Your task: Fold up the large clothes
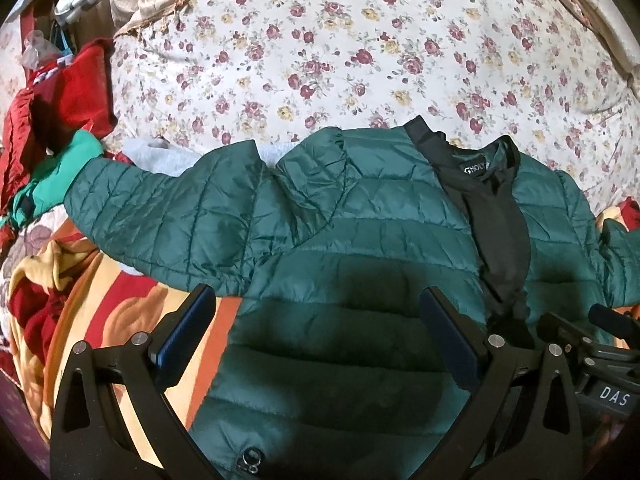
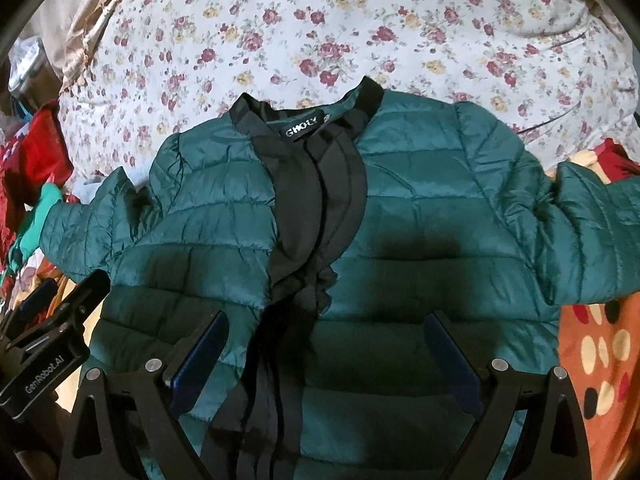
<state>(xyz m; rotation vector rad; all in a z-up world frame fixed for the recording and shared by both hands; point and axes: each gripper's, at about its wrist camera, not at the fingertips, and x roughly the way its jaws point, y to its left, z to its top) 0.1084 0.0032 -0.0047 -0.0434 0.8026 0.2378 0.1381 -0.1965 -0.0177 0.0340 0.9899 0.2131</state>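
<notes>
A dark green quilted jacket (image 1: 360, 220) lies spread front-up on the bed, collar away from me, with a black placket and collar (image 1: 488, 208) down its middle. It also fills the right wrist view (image 2: 420, 220). Its left sleeve (image 1: 160, 208) stretches out to the left and its right sleeve (image 2: 592, 220) to the right. My left gripper (image 1: 320, 300) is open and empty above the jacket's left lower front. My right gripper (image 2: 328, 324) is open and empty above the jacket's lower middle, by the black placket (image 2: 320, 200).
A floral quilt (image 1: 340, 48) covers the bed beyond the jacket. A pile of red and green clothes (image 1: 60, 120) lies at the left. An orange patterned blanket (image 1: 132, 320) lies under the jacket and shows in the right wrist view (image 2: 600, 360).
</notes>
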